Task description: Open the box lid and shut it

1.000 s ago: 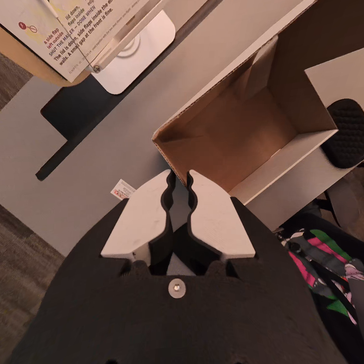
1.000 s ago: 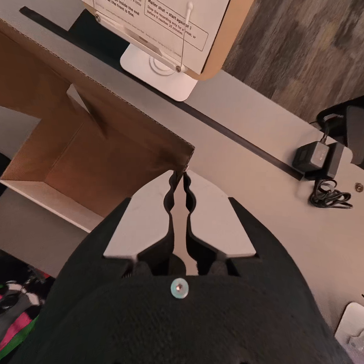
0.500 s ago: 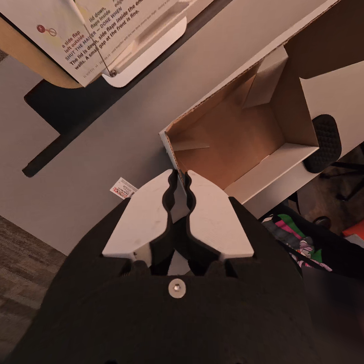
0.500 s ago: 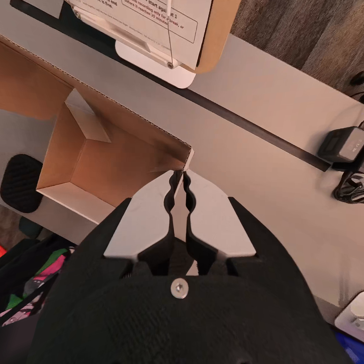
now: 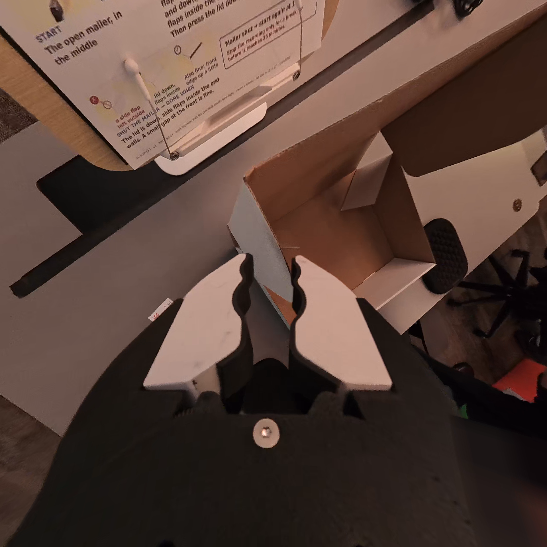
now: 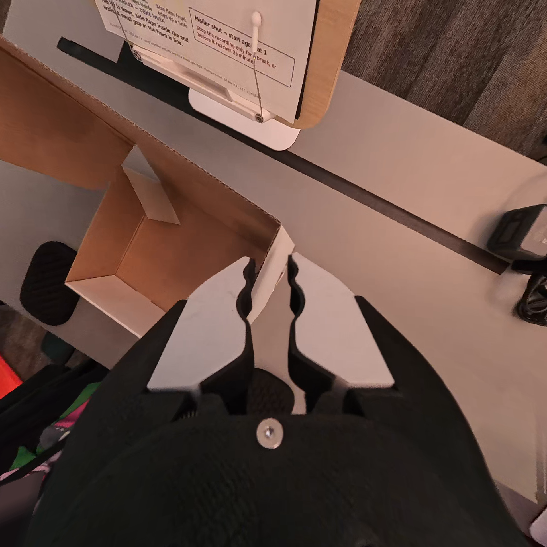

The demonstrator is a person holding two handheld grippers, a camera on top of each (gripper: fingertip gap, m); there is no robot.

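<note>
An open cardboard mailer box (image 5: 325, 231) sits on the grey desk (image 5: 118, 266), brown inside and white outside. Its lid (image 5: 473, 88) stands raised at the far side. My left gripper (image 5: 270, 263) is open above the box's left end, and the left side flap (image 5: 263, 284) stands loose in the gap between the fingers. In the right wrist view the box (image 6: 177, 254) is on the left with the lid (image 6: 44, 133) up. My right gripper (image 6: 270, 260) is open over the right end, with the white right side flap (image 6: 276, 263) loose between its fingers.
A printed instruction sheet on a white stand (image 5: 177, 74) stands behind the box, also in the right wrist view (image 6: 236, 44). A dark slot (image 5: 74, 213) runs across the desk. A black power adapter with cable (image 6: 521, 236) lies at right. A black chair armrest (image 5: 447, 254) sits past the near desk edge.
Both grippers were shut on the box's side flaps and have now opened, letting them go. Both have drawn back from the box, so more of it shows.
</note>
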